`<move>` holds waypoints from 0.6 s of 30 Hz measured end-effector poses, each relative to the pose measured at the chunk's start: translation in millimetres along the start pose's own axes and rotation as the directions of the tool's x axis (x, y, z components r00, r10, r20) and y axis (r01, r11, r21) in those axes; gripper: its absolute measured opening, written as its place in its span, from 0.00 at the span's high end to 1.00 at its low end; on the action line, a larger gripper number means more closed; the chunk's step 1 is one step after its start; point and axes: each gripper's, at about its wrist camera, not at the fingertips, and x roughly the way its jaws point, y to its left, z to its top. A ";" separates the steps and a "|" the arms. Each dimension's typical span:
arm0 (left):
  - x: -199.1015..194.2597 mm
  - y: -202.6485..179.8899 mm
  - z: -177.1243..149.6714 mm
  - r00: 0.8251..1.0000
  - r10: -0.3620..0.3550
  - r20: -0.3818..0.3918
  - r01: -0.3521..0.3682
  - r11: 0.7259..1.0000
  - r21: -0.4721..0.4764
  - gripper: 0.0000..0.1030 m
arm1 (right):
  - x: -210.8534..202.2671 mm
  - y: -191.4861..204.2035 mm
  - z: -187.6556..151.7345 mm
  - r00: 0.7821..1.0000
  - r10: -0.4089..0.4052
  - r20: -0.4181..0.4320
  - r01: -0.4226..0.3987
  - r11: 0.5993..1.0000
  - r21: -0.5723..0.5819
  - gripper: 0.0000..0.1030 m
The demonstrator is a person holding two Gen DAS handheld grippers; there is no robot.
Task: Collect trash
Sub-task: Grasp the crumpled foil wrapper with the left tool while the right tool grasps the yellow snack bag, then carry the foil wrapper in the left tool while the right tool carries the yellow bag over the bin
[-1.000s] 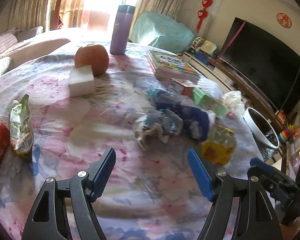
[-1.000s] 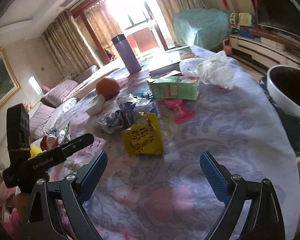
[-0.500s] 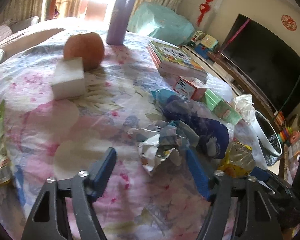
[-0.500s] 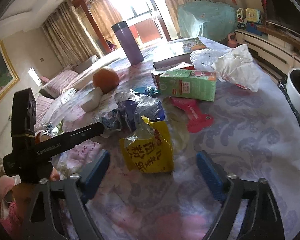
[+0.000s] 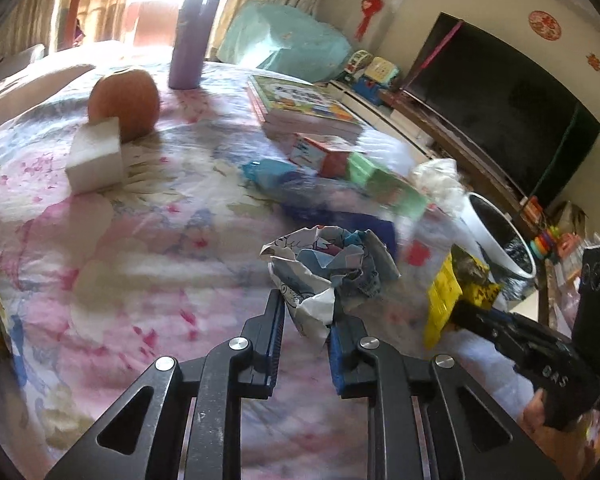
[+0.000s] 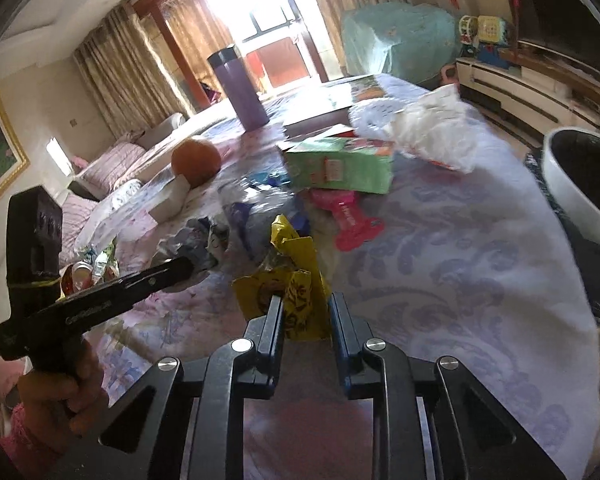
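The left tongs [image 5: 305, 312] have just closed on the crumpled paper wad [image 5: 328, 264], pinching only its lower white flap; the right tongs [image 6: 305, 314] have just narrowed onto the yellow snack wrapper [image 6: 296, 280], its crinkled foil pressed between the blue pads. Both pieces sit near the front of the desk [image 5: 140, 240], which wears a soft floral cloth, with the white trash bin [image 6: 580, 184] just off its right edge

What could go wrong: the paper is loose and springy, so a grip on one flap may tear or let the wad unfold and drop on the way to the bin. The wrapper is slick, thin film, held by a small bite, and could slide out if swung fast. The two pieces lie close together beside a blue plastic bag [image 5: 340, 216], so lifting may drag neighbouring litter. The cloth could also bunch if a pad has caught it, though I cannot tell whether one has
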 end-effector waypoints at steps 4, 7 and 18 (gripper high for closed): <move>-3.1 -18.4 -6.0 0.999 -0.033 -0.008 0.033 0.999 0.033 0.82 | -15.2 -15.2 -2.6 1.000 -0.022 0.022 0.021 0.999 0.035 0.79; 0.5 -36.4 -7.5 0.998 -0.064 -0.021 0.065 0.996 0.068 0.82 | -24.8 -25.9 -3.7 0.998 -0.042 0.039 0.040 0.998 0.056 0.79; 21.3 -91.9 0.9 0.993 -0.107 -0.047 0.114 0.981 0.159 0.82 | -56.8 -66.1 -3.6 0.989 -0.121 0.089 0.108 0.985 0.137 0.79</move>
